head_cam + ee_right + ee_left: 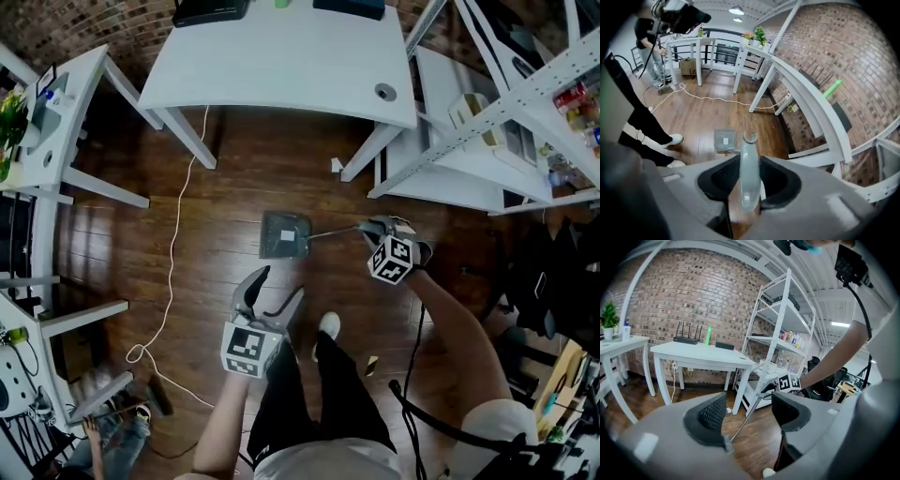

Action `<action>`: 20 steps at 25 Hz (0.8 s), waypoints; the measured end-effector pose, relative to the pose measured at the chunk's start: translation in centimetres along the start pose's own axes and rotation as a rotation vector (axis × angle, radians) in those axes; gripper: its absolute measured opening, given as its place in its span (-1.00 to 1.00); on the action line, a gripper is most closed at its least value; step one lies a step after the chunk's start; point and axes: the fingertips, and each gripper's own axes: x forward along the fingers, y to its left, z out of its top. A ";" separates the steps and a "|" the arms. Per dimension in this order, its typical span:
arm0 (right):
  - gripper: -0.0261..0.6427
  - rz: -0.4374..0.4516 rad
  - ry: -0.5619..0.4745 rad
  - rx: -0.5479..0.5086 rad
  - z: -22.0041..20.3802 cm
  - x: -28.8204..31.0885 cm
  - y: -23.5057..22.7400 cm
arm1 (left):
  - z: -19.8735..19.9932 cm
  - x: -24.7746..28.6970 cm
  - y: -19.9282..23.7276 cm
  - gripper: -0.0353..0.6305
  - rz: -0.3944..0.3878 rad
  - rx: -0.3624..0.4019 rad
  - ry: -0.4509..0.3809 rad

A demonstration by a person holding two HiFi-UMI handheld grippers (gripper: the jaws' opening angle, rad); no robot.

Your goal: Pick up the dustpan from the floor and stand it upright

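Note:
The dustpan has a dark grey pan with a pale label and a long thin handle. My right gripper is shut on the handle's grey grip, which runs up between its pads. The pan sits far below over the wood floor. I cannot tell whether it touches the floor. My left gripper is open and holds nothing, nearer to me than the pan. In the left gripper view the slanted handle shows through the gap of that open gripper.
A white desk stands beyond the pan, and white shelving is at the right. A white cable trails over the floor at the left, near a side table. The person's shoe is close by. A black cable hangs by the right arm.

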 end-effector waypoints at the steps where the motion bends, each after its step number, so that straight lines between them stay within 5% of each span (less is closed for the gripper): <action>1: -0.57 0.005 -0.002 -0.030 0.6 -0.5 0.0 | 0.2 -0.4 -0.1 0.07 0.004 0.002 0.003; 8: -0.57 0.048 0.030 -0.056 1.5 -2.3 -0.1 | 0.9 -4.0 -1.3 0.07 0.042 -0.005 0.011; 13: -0.38 0.079 0.061 -0.070 0.9 -3.9 1.0 | 1.0 -6.5 -2.1 0.07 0.064 -0.004 0.006; 16: -0.30 0.081 0.003 0.045 2.4 -6.9 1.6 | 2.0 -8.0 -2.9 0.07 0.063 0.002 -0.011; 20: -0.11 0.027 -0.206 0.367 7.2 -14.4 2.8 | 3.1 -10.0 -4.2 0.07 0.046 0.003 -0.046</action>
